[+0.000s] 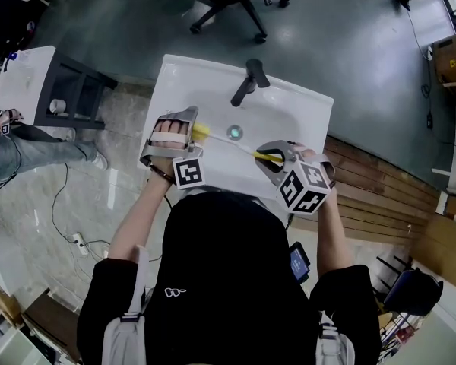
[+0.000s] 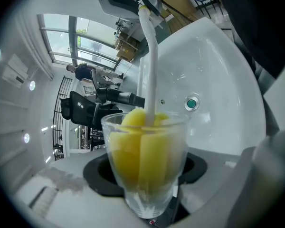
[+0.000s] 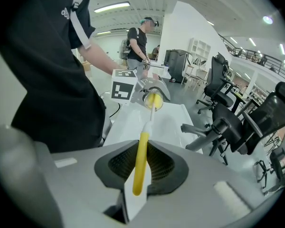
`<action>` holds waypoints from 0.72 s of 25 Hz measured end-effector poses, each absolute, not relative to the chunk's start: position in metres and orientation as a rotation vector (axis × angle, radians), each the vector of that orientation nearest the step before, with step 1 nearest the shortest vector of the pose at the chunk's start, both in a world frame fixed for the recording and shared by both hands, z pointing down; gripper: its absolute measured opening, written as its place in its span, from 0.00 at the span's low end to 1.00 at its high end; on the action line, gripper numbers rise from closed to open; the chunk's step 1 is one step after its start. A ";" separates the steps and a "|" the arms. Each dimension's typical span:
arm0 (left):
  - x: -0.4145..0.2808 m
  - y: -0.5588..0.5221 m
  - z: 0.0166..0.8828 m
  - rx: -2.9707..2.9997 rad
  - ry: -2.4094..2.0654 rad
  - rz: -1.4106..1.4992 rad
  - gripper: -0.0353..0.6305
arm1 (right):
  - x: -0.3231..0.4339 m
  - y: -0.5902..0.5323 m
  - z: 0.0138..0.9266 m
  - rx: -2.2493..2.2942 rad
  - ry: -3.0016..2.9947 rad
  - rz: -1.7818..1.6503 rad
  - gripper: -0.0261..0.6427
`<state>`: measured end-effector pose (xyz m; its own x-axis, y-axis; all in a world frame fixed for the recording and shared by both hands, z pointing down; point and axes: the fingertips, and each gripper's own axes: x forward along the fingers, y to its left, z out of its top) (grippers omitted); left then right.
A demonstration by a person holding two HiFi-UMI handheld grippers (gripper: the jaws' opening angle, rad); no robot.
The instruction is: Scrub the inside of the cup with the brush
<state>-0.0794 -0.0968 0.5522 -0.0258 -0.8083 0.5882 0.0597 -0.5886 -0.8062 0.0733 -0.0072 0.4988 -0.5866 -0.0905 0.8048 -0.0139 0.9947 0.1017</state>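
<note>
Two grips matter: our left gripper point(image 2: 149, 194) clamps the cup point(image 2: 179, 137) between its fingers, our right gripper point(image 3: 141, 164) pinches the brush point(image 3: 152, 112) handle. With the sponge point(image 2: 130, 158) filling the cup, a hard push may lever it loose over the sink point(image 2: 218, 70).

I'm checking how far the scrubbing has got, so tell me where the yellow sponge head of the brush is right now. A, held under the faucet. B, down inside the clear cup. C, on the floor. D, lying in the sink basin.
B: in the left gripper view the yellow sponge head sits inside the clear cup, with the brush's white stem rising out of its mouth.
</note>
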 end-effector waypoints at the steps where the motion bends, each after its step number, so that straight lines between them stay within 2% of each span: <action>1: -0.079 -0.097 0.553 -1.598 0.797 -1.692 0.47 | 0.073 -0.007 0.499 0.071 -2.196 -0.104 0.12; 18: -0.081 -0.095 0.568 -1.728 0.841 -1.716 0.47 | 0.045 -0.014 0.491 0.083 -2.244 -0.090 0.12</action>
